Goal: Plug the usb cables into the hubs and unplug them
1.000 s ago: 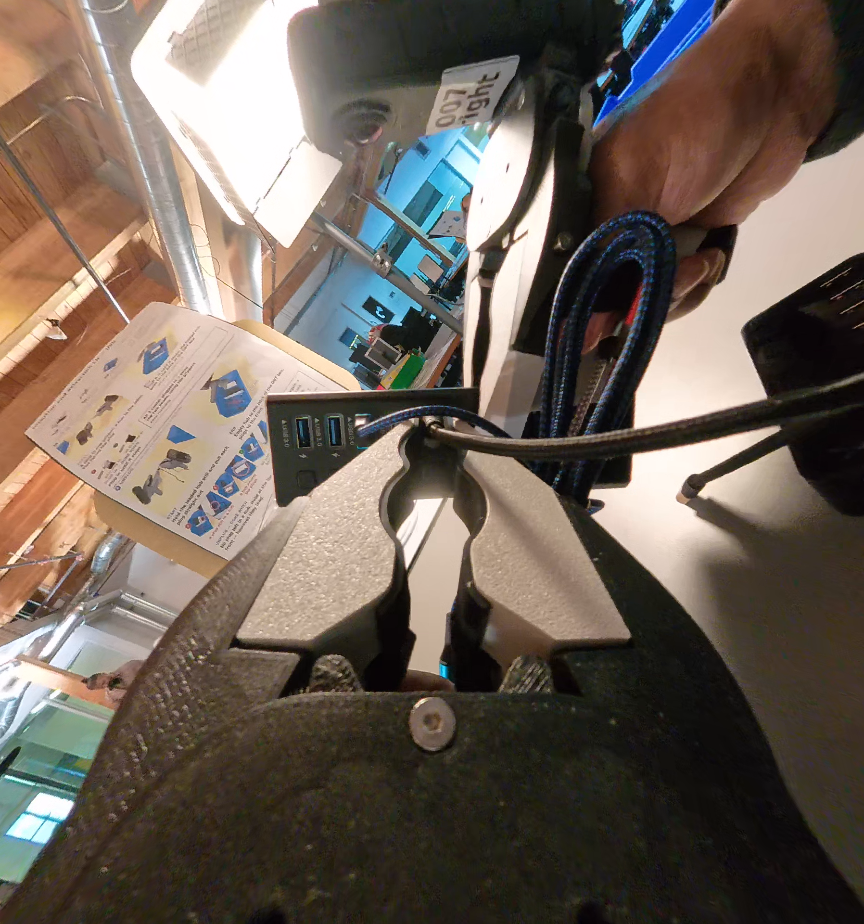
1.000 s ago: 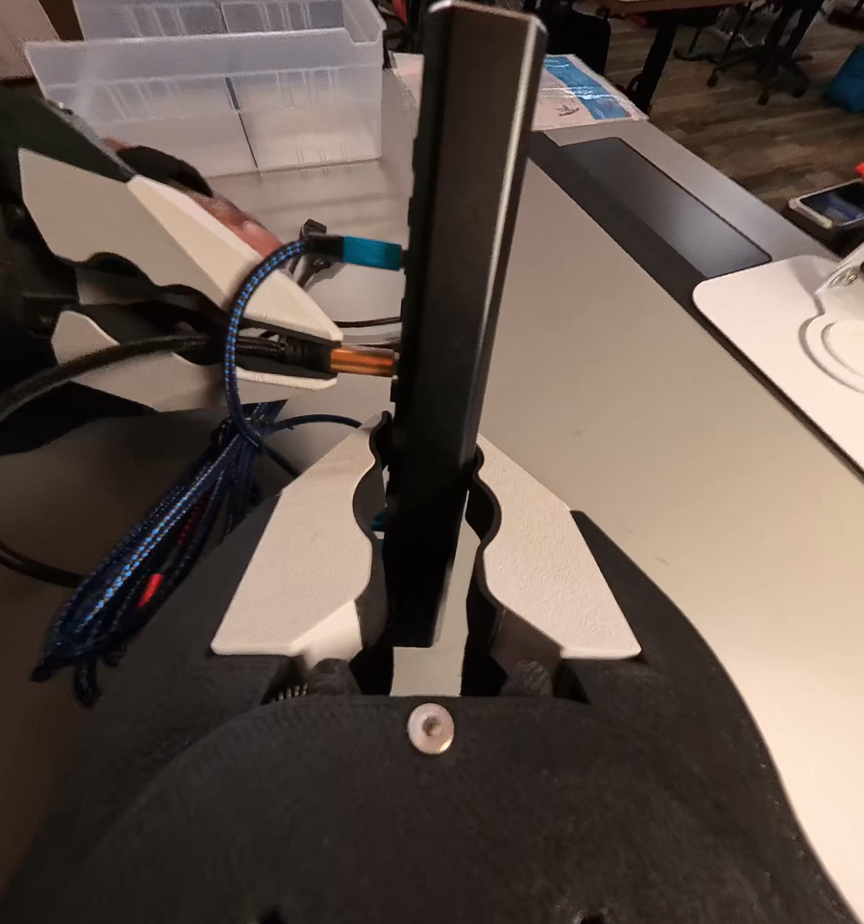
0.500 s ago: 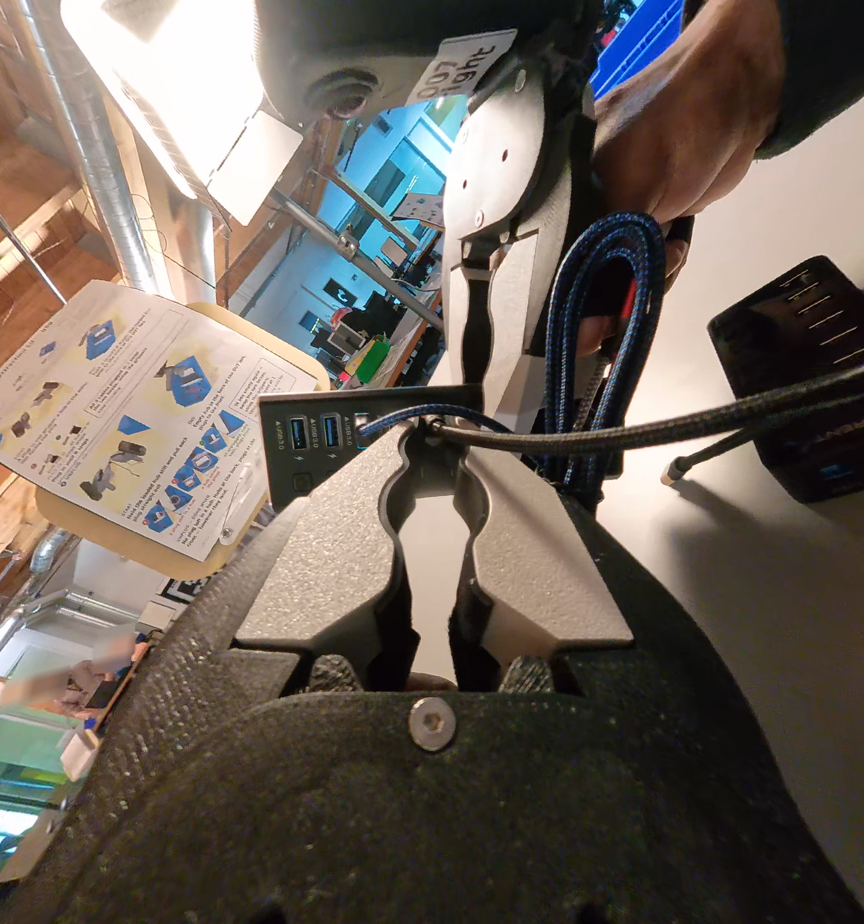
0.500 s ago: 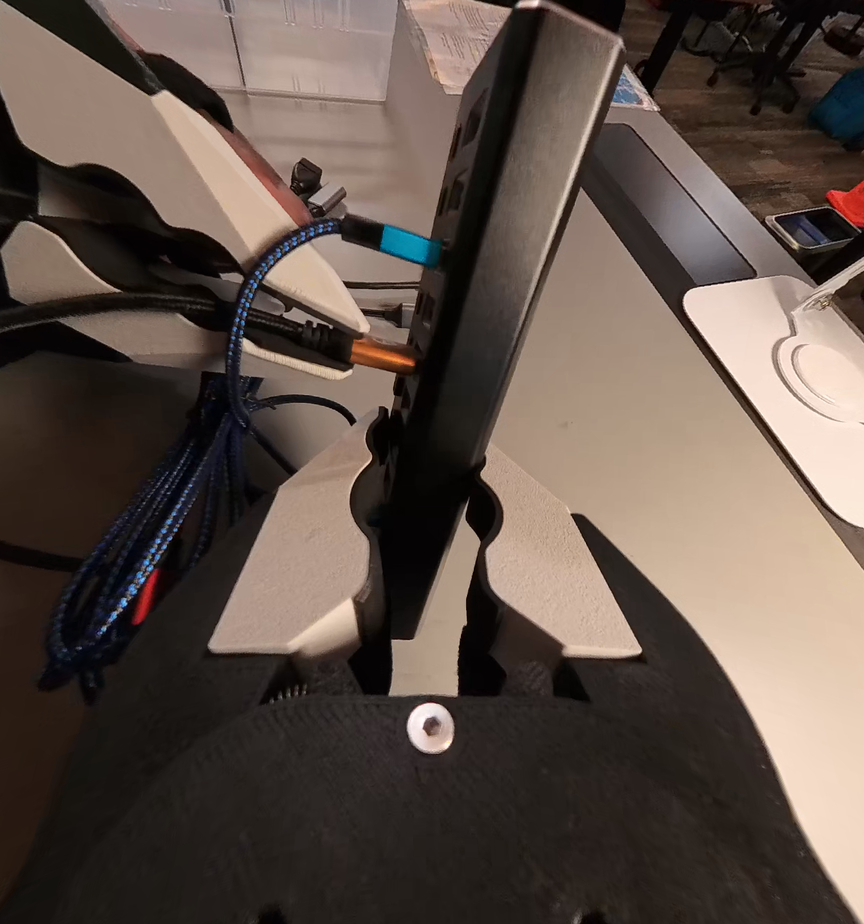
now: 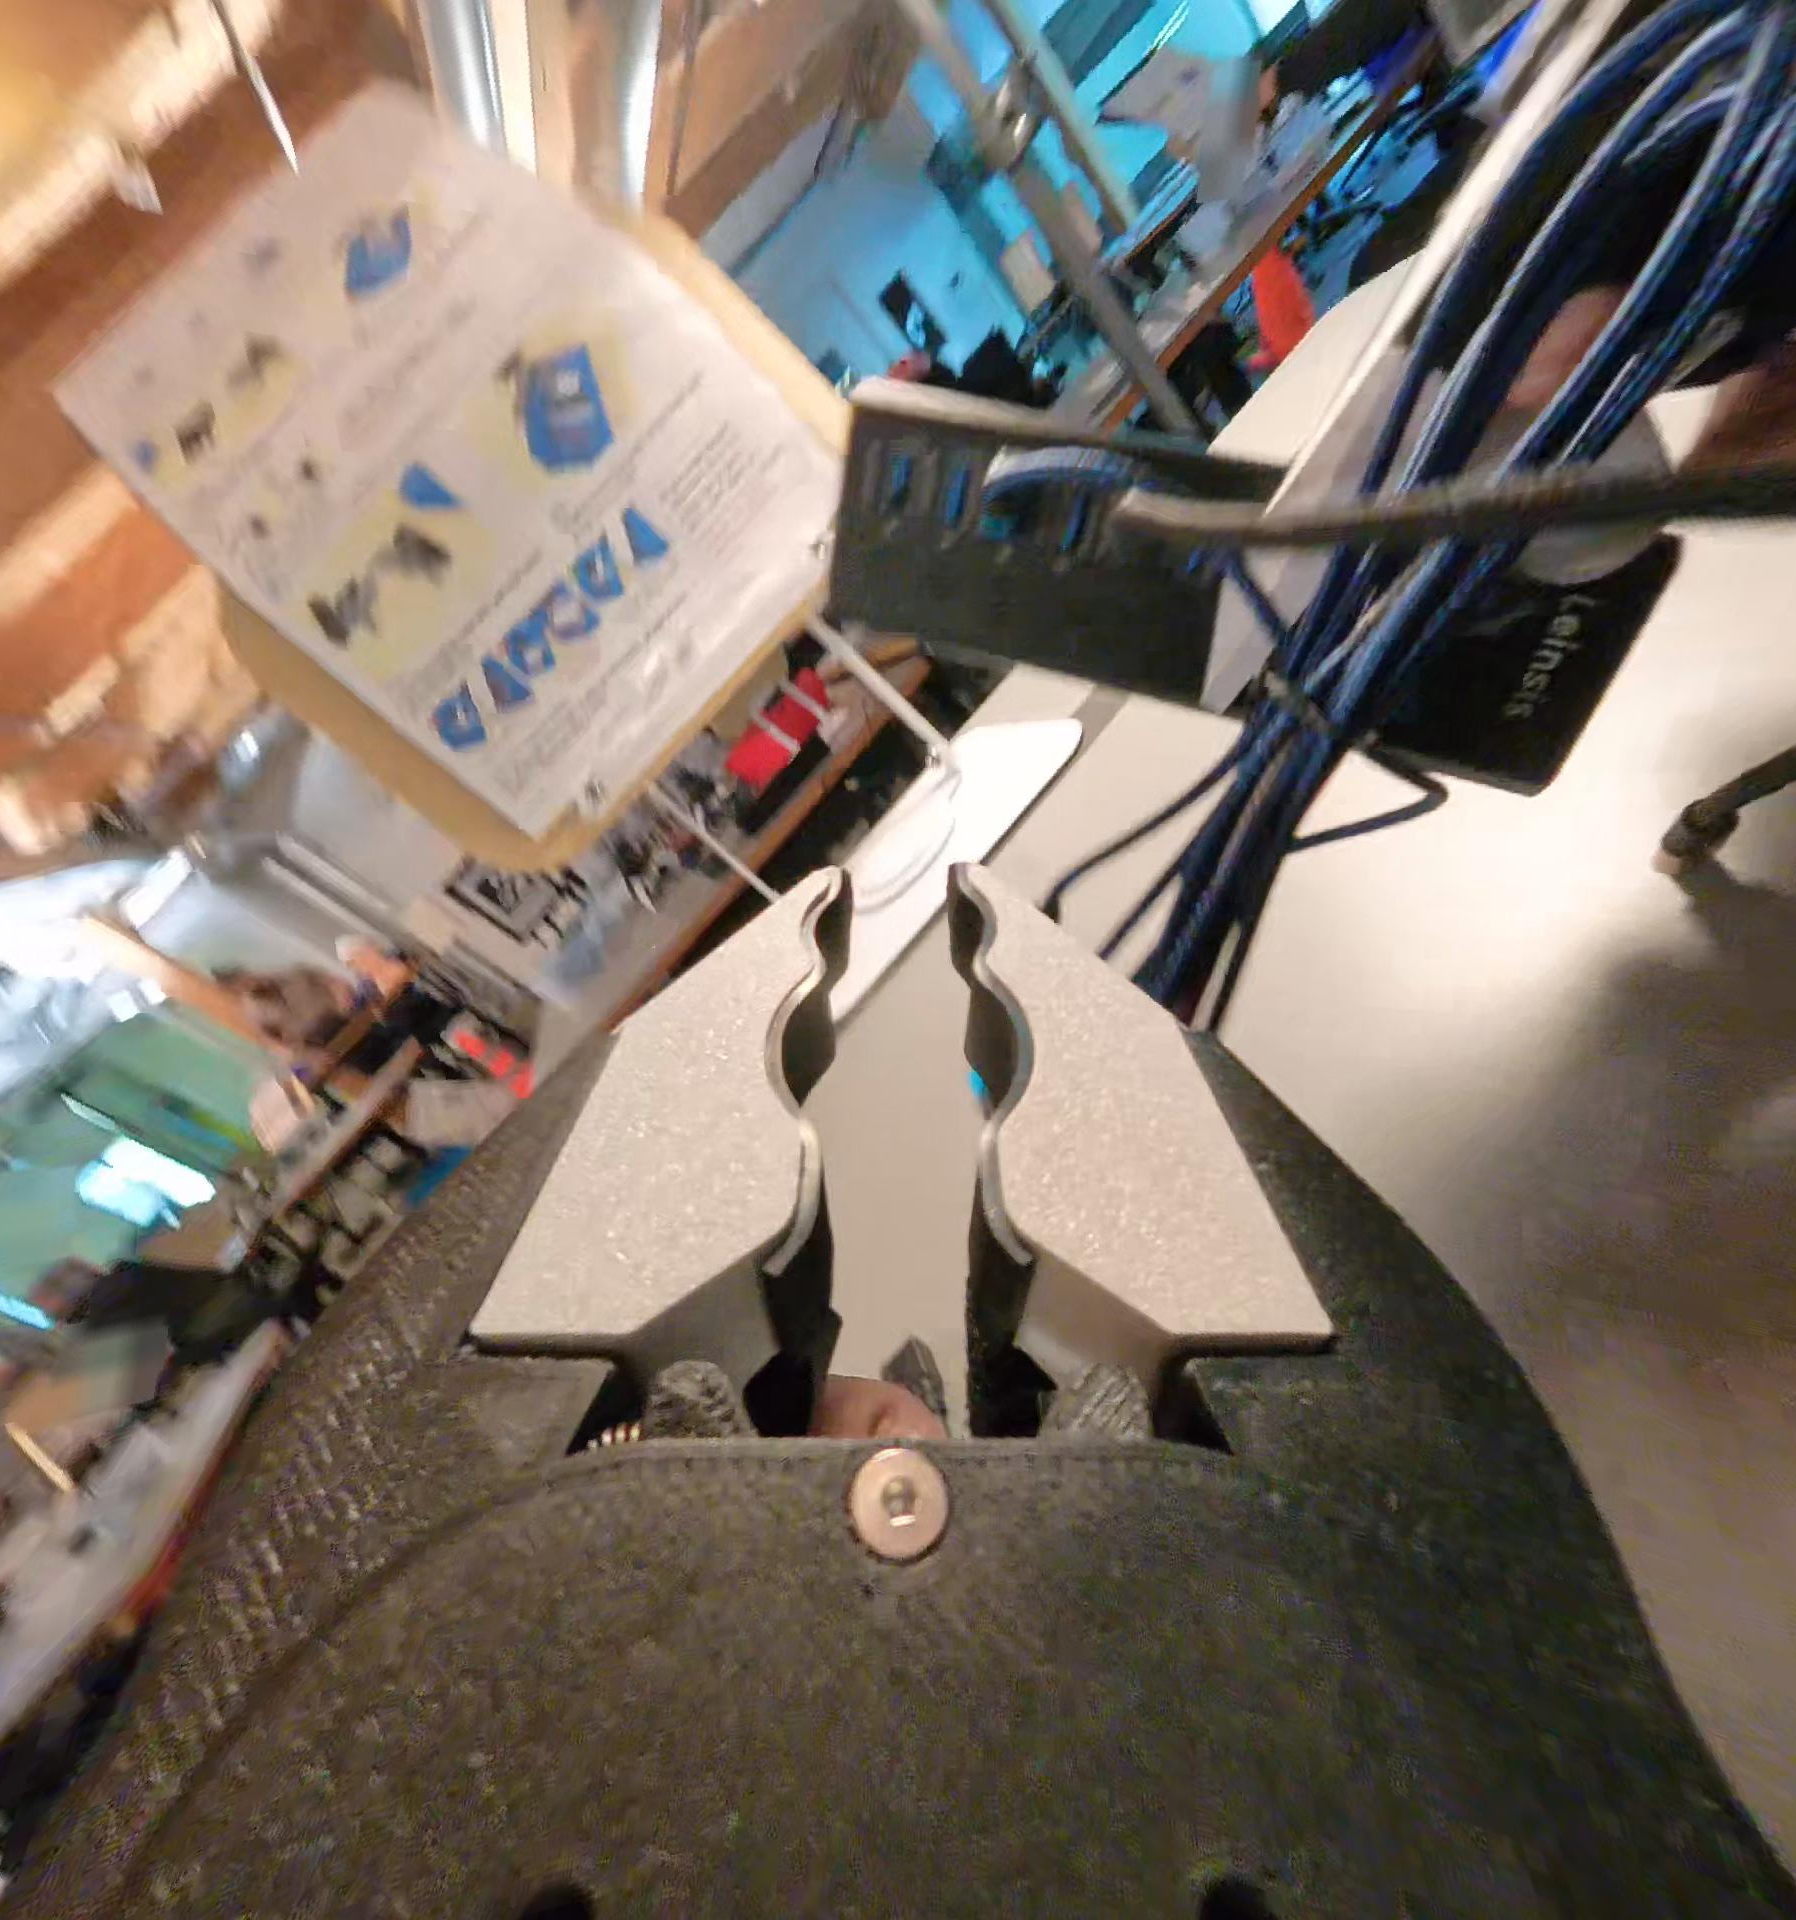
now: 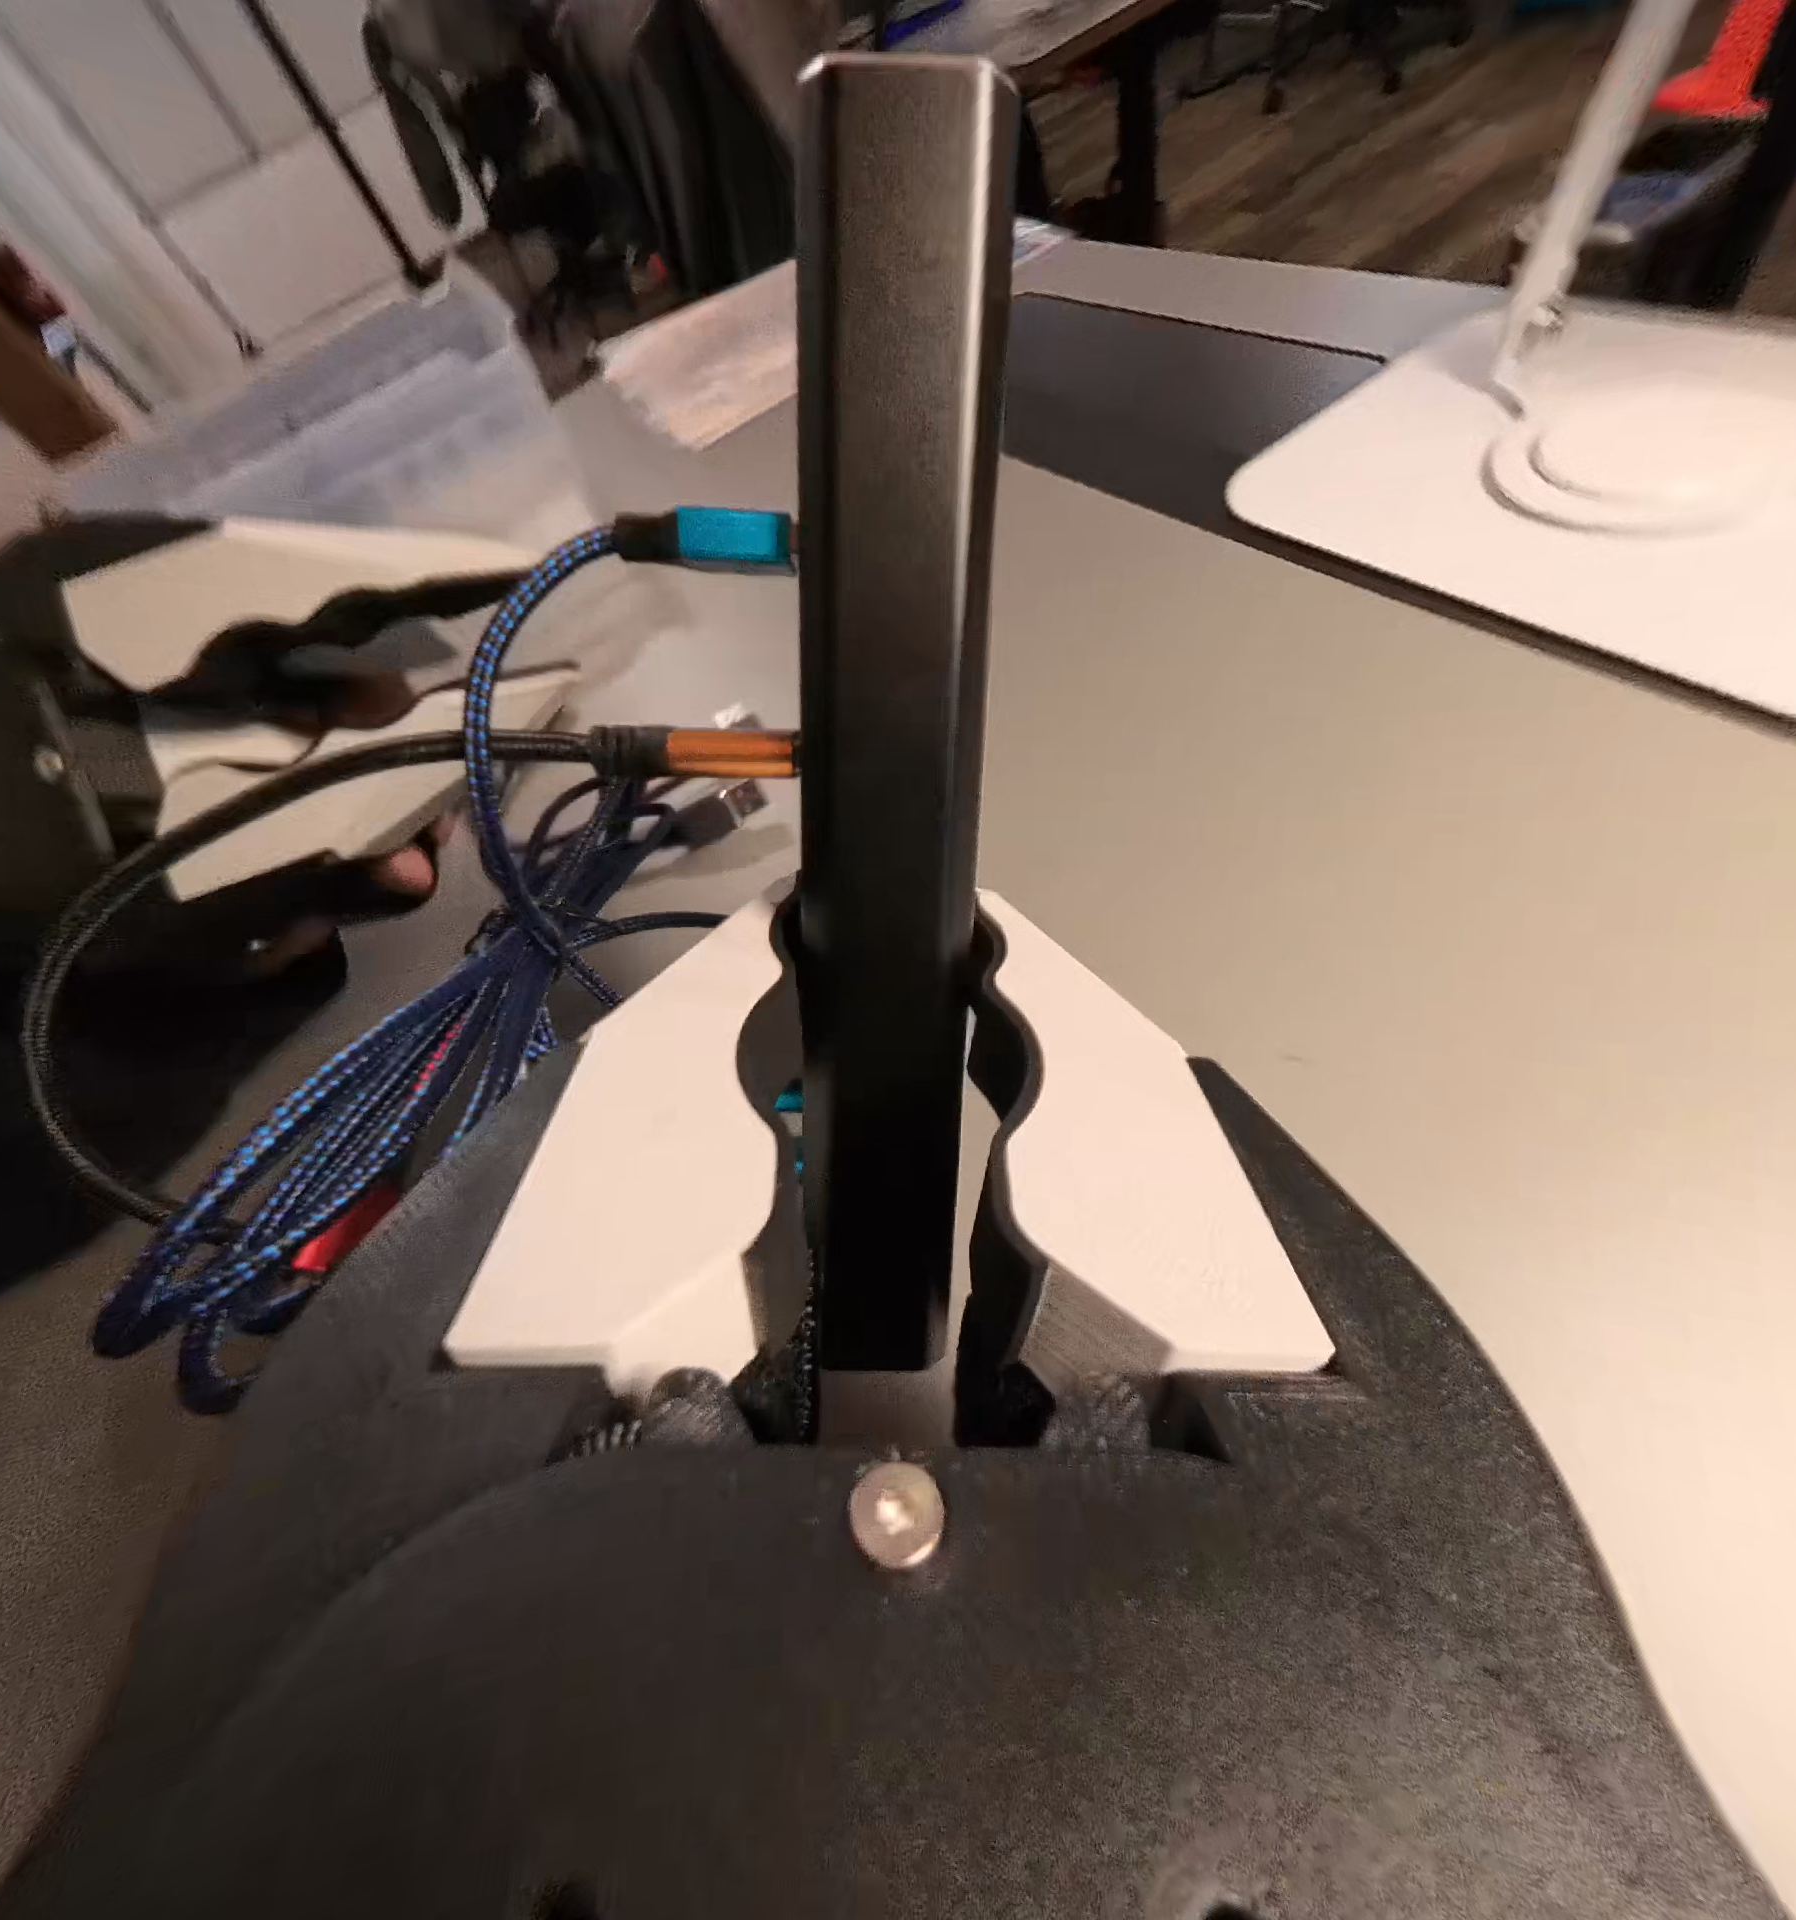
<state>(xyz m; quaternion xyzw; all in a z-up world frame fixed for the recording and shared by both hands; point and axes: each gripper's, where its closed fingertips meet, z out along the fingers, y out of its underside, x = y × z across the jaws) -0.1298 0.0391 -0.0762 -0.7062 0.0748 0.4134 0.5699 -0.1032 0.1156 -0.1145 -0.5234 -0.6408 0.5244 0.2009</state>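
My right gripper (image 6: 889,914) is shut on a long black USB hub (image 6: 899,623) and holds it upright over the table. A blue-plug braided cable (image 6: 733,540) and an orange-plug black braided cable (image 6: 733,753) are plugged into the hub's left side. My left gripper (image 5: 899,904) is open and empty, a short way back from the hub (image 5: 1019,561). It also shows at the left of the right wrist view (image 6: 302,707), beside the black cable. The blue cable's bundle (image 5: 1496,416) hangs from the hub.
A loose silver USB plug (image 6: 733,805) lies on the grey table (image 6: 1393,935) under the hub. A white lamp base (image 6: 1600,499) sits at the right. An illustrated sheet on a clipboard (image 5: 437,468) hangs behind. A loose cable end (image 5: 1694,831) rests on the table.
My left gripper has opened, let go of the black cable's plug and drawn back from the hub. The orange plug stays in the hub. The right gripper has turned the hub upright again.
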